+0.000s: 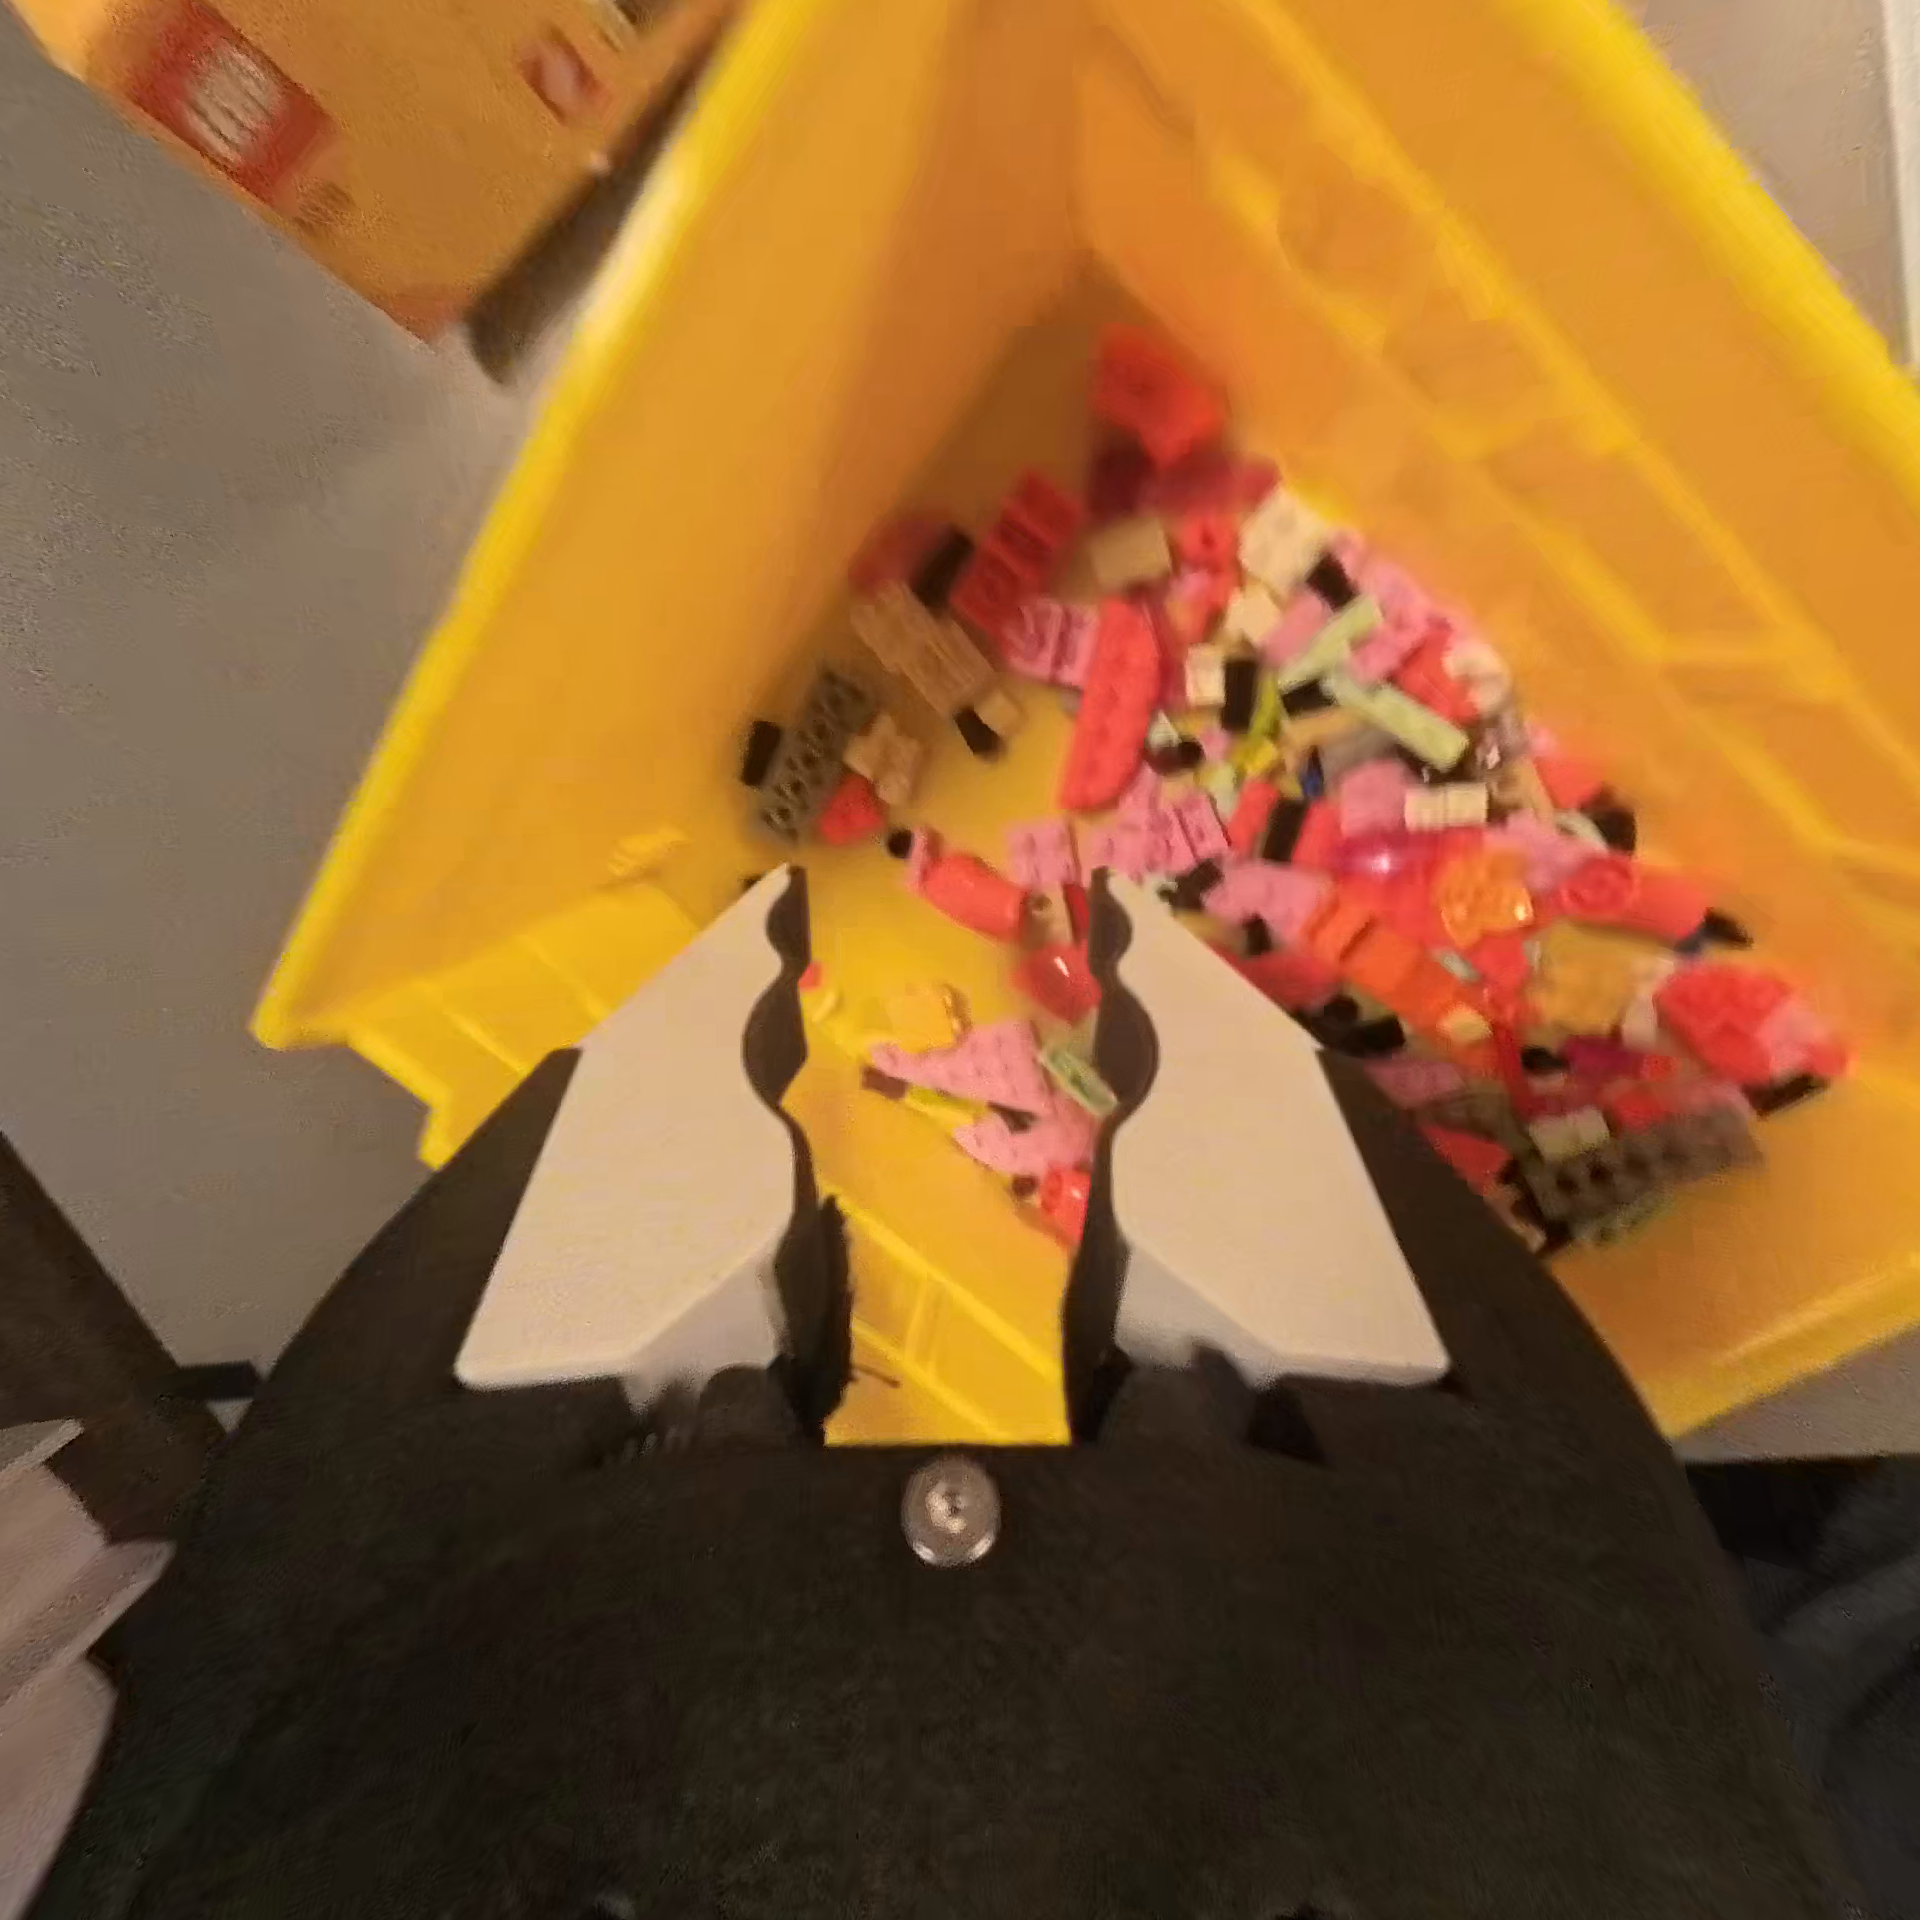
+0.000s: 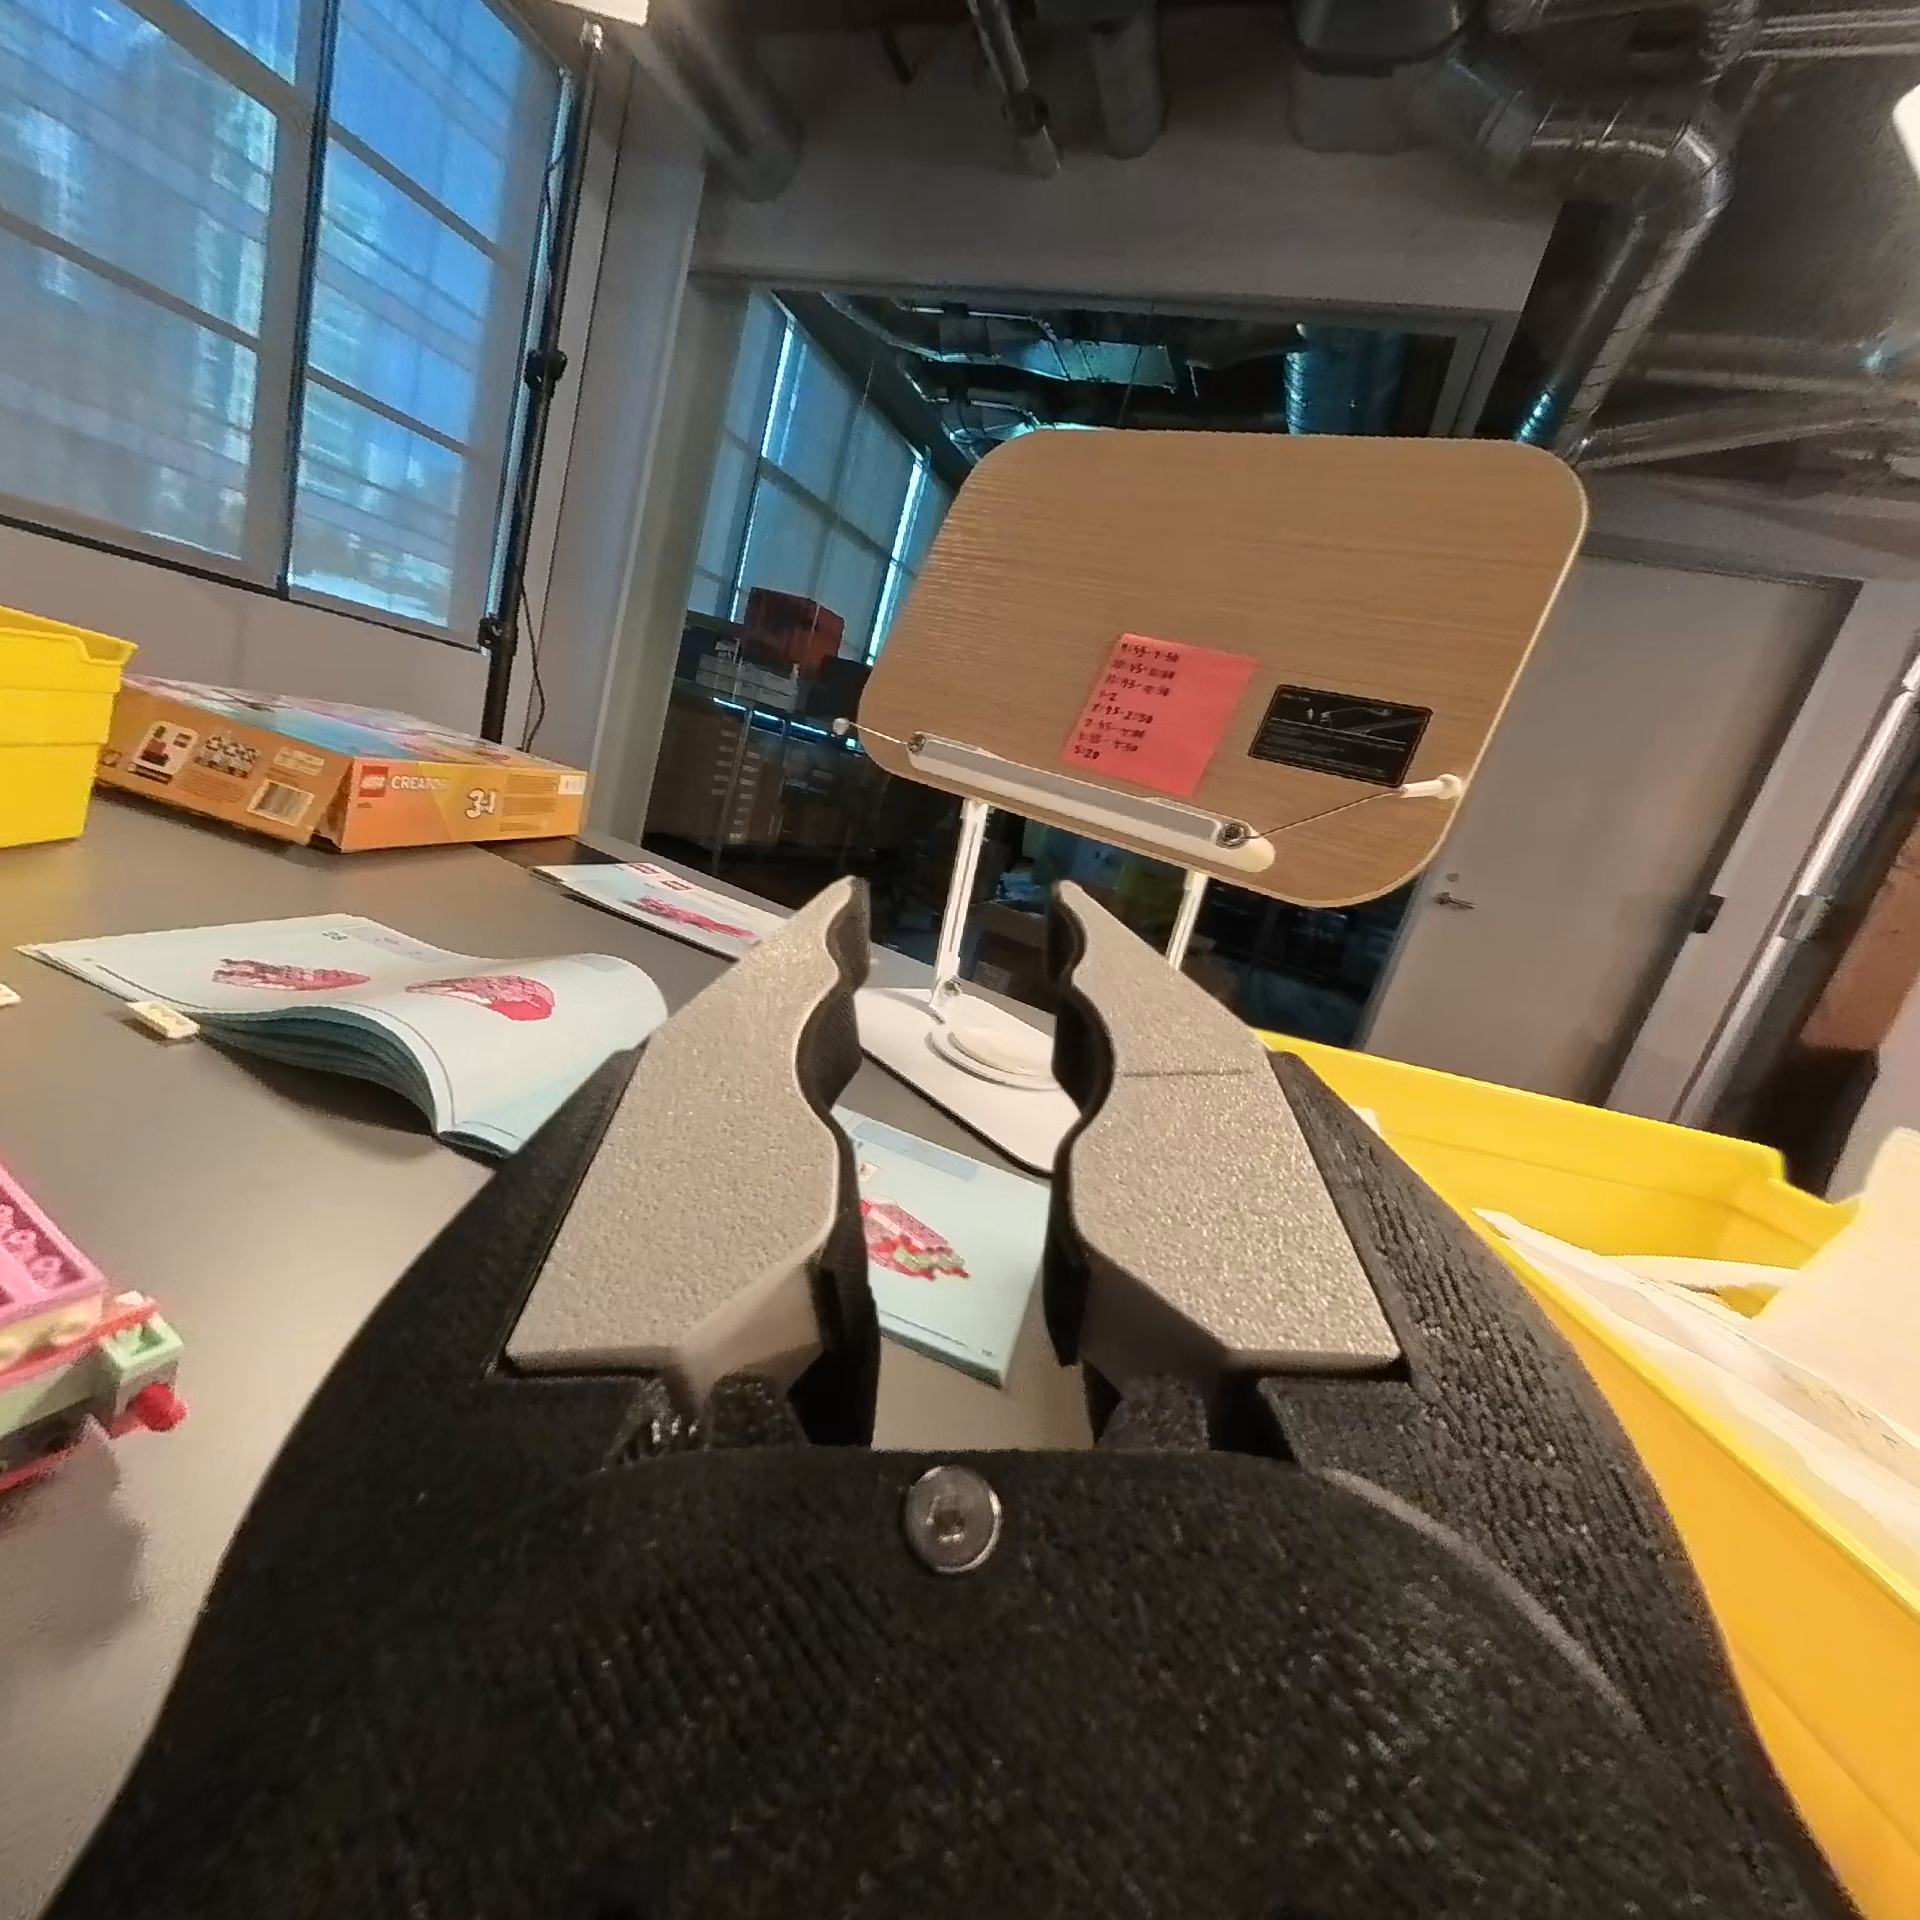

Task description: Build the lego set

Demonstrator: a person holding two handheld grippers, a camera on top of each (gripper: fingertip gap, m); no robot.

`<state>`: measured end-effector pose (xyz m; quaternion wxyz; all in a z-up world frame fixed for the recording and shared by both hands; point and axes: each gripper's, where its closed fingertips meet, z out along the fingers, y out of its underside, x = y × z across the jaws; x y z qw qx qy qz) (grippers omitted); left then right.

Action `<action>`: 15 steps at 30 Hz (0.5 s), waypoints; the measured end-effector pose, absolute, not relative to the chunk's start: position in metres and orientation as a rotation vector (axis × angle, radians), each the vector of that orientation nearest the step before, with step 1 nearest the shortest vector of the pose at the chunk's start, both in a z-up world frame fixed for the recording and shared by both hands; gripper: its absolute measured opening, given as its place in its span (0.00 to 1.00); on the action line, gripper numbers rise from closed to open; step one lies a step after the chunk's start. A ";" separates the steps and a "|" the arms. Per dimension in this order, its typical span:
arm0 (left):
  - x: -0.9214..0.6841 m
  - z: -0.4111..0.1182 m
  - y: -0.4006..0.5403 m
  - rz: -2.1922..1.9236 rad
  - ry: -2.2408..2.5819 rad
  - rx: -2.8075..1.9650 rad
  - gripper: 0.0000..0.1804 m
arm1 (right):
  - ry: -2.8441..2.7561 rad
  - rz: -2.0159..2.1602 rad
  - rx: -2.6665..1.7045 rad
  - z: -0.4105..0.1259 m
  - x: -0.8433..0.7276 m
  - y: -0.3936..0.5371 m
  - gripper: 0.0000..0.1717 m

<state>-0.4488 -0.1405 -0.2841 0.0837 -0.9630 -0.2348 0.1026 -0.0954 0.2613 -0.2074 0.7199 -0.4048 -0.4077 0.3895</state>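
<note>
My left gripper is open over a yellow bin. The bin holds a heap of loose toy bricks in red, pink, black and tan. Nothing is between the pads; pink plates and a red piece lie on the bin floor below the gap. The view is blurred. My right gripper is open and empty, raised above a grey table, pointing at a wooden book stand on a white base.
An open instruction booklet, two more booklets and an orange toy box lie on the table. A pink and green brick build is at the left edge. Yellow bins stand left and right. The gap from one gripper's tips to the other's is roughly 55 centimetres. My left tips are roughly 7 centimetres from the red piece.
</note>
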 end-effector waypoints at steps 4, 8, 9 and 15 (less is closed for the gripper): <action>-0.451 -0.291 -0.128 0.081 -0.798 -2.853 0.25 | -0.921 0.825 -0.887 -0.209 -0.097 0.260 0.18; -0.456 -0.308 -0.131 0.066 -0.840 -2.903 0.23 | -0.909 0.828 -0.900 -0.210 -0.096 0.263 0.17; -0.457 -0.313 -0.133 0.083 -0.844 -2.922 0.23 | -0.903 0.828 -0.908 -0.210 -0.095 0.265 0.17; -0.418 -0.322 -0.102 -0.306 -0.753 -2.802 0.18 | -0.895 0.825 -0.927 -0.211 -0.095 0.269 0.17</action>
